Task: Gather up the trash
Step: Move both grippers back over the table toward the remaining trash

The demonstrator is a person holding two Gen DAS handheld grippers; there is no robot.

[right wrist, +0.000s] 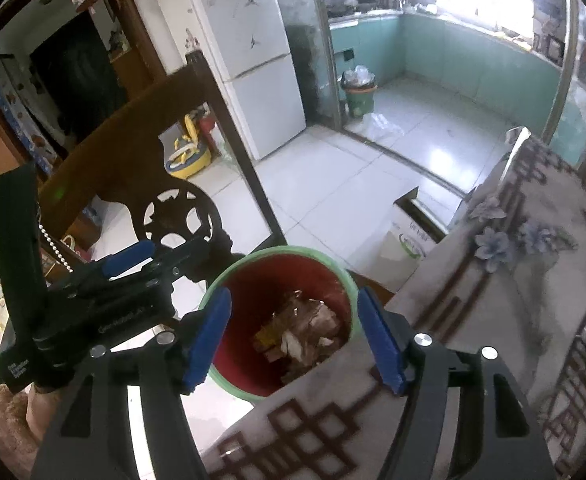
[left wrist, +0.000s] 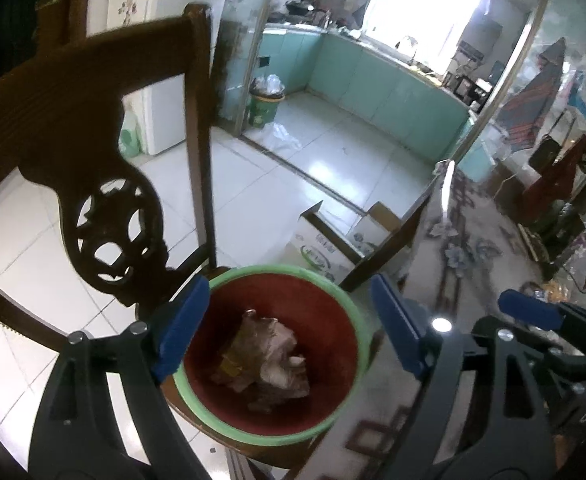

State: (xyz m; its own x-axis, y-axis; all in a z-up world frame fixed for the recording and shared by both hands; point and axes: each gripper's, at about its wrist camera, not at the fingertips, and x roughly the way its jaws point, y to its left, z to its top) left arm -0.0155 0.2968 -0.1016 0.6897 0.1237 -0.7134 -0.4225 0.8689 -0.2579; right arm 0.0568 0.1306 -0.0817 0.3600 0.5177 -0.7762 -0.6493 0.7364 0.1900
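Both grippers, left (left wrist: 289, 326) and right (right wrist: 293, 336), hold fingers wide and empty over the bin (left wrist: 357, 320) of apparently crumpled trash (left wrist: 271, 356).

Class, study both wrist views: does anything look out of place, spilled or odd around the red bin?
One oddity: the red bin with crumpled trash sits up on the wooden chair seat beside the table, not on the floor. Nothing has spilled. Both hand-held grippers, left and right, hang open above it, empty.

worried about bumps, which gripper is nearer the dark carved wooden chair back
Left. The left gripper is beside the chair back; the right gripper is farther, over the red bucket by the patterned tablecloth.
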